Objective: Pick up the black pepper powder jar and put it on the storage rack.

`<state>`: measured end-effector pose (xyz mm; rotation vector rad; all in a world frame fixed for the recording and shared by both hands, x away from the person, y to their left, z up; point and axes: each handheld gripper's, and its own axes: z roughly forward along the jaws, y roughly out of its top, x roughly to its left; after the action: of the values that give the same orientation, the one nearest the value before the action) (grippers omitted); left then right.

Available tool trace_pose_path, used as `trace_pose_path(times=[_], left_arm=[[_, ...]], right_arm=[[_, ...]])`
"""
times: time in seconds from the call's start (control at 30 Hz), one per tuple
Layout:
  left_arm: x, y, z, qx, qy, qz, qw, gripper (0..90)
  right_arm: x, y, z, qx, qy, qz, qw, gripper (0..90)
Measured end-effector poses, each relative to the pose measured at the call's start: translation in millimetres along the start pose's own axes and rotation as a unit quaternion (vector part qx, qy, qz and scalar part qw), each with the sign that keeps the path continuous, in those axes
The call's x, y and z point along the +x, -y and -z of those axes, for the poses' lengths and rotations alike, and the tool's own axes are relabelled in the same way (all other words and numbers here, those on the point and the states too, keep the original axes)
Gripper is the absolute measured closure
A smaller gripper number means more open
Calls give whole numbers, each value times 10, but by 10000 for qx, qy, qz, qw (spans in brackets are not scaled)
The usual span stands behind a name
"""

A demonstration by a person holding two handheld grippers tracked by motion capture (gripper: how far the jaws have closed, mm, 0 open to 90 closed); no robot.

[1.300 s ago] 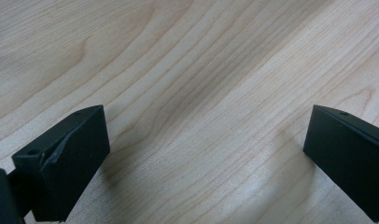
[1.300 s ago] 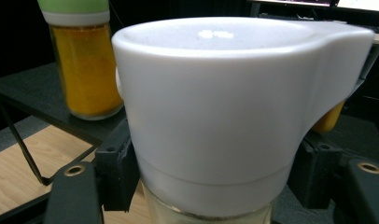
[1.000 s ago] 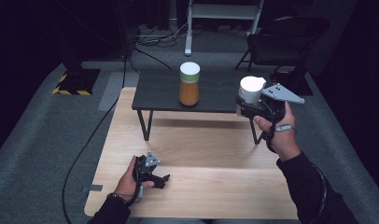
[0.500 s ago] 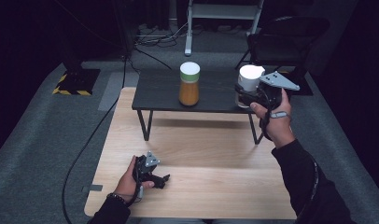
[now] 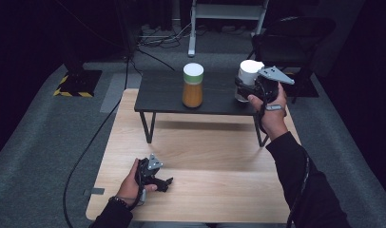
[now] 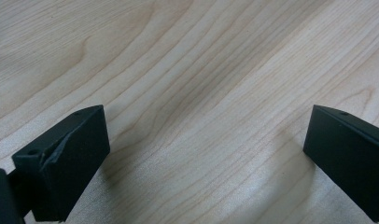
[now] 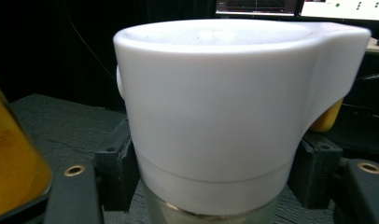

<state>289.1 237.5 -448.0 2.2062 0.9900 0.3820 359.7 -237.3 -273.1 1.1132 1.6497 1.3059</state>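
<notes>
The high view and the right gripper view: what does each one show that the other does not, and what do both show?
High view alone: the left claw resting open on the light wooden table, and the person's forearms.

Right gripper view alone: a yellow piece behind the white-capped bottle, and screens at the top edge.

Both: the right claw shut on that bottle, the orange jar and the small black table.

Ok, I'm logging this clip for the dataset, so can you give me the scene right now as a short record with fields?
setting: low black table standing on a light wood tabletop
held: white-lidded jar, upright, over the black table's right end
right hand-held gripper: shut on the jar below its lid
left hand-held gripper: open, nothing between its jaws, low over the wood
other: orange jar with a white and green lid, upright on the black table, apart from the held jar
</notes>
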Motion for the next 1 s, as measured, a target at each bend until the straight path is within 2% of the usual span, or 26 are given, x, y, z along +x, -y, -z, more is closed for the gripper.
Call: trace_pose_path(times=[0.2, 0.5, 0.7, 1.0], left_arm=[[3, -1, 0, 1, 6, -6, 10000, 4], [3, 0, -1, -1, 6, -6, 10000, 4], [3, 0, -1, -1, 6, -7, 10000, 4], [3, 0, -1, -2, 6, -6, 10000, 4]], right_arm=[[22, 78, -60, 26, 60, 3, 10000, 303], [8, 136, -72, 6, -7, -25, 10000, 303], [-22, 180, -57, -41, 3, -175, 9998, 302], [-9, 172, -59, -12, 25, -61, 10000, 297]])
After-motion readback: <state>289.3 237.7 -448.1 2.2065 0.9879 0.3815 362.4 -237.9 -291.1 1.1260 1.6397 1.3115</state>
